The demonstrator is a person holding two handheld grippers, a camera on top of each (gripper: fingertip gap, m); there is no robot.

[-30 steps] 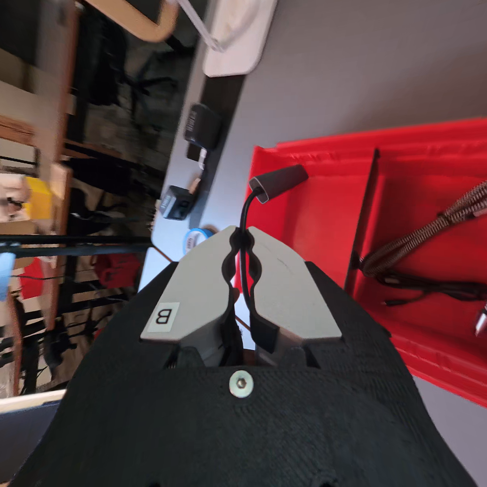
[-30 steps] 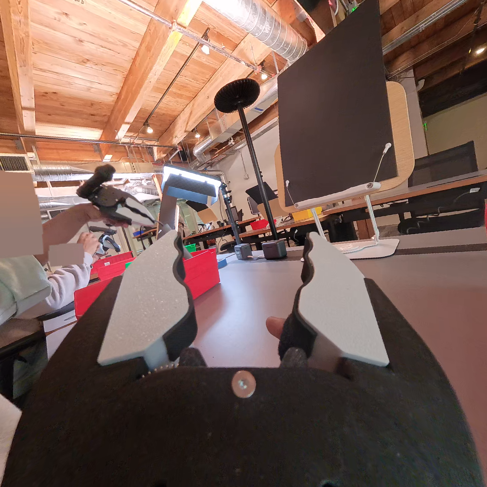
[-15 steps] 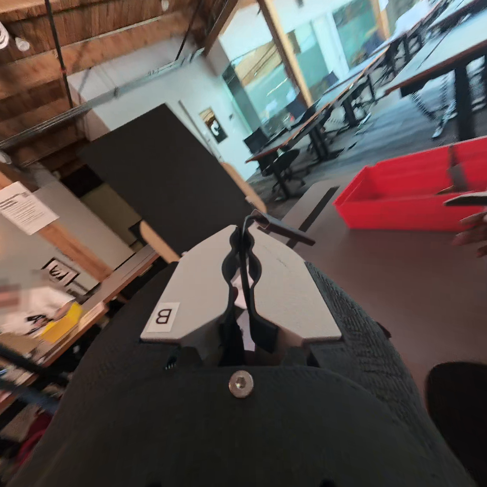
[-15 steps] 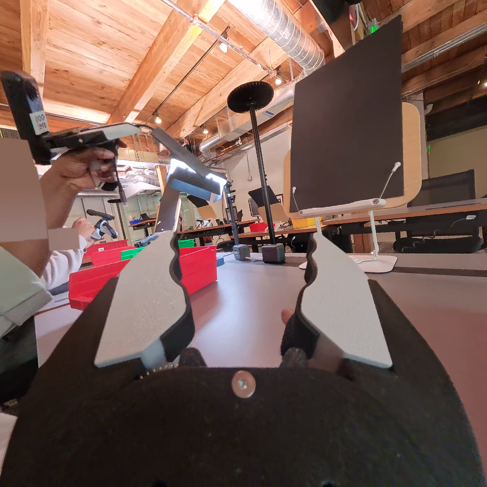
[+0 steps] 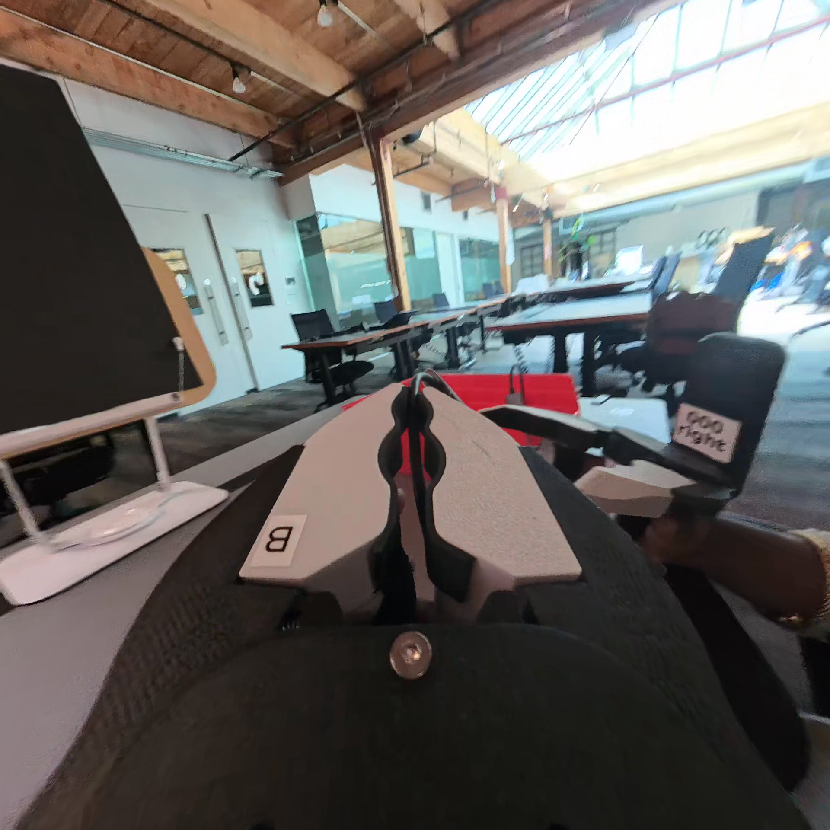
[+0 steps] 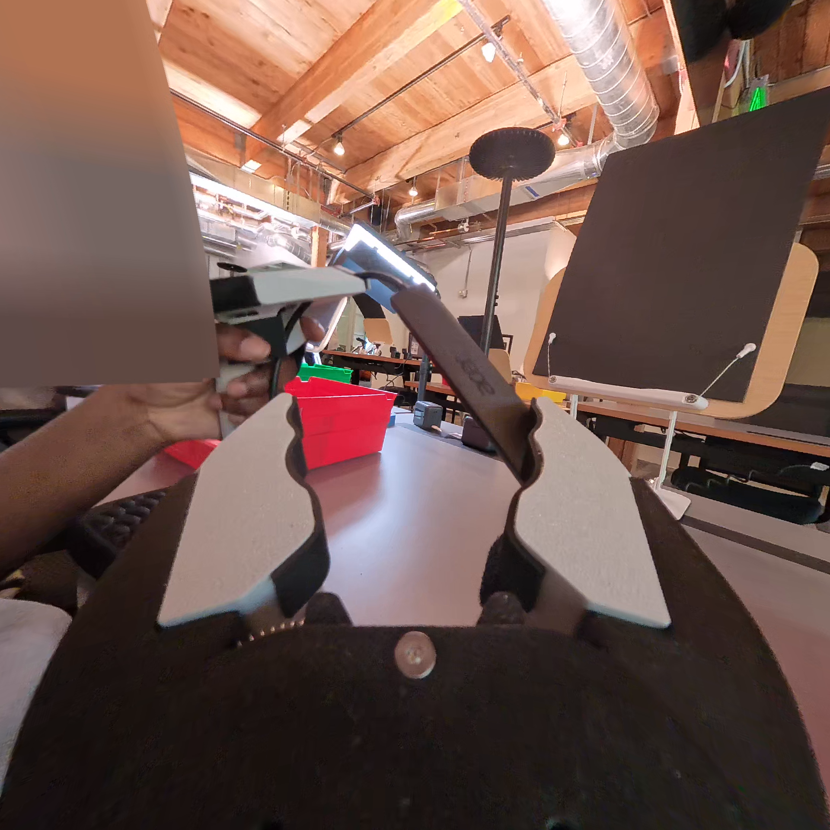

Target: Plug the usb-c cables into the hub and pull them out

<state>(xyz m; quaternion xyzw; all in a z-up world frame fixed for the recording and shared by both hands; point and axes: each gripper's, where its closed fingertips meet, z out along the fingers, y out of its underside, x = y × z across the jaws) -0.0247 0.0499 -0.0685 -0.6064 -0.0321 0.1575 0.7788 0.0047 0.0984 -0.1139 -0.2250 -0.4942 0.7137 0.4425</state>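
Two grippers | hub (image 6: 467, 377) now between open right jaws | was far

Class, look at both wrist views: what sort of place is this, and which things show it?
Probably an open-plan office or workshop loft: long desks with office chairs, exposed timber ceiling with a metal duct, red parts bin on the grey table.

Lettered stickers on left tongs (image 5: 415, 395), right tongs (image 6: 413, 404); lettering on hub (image 6: 467, 377).
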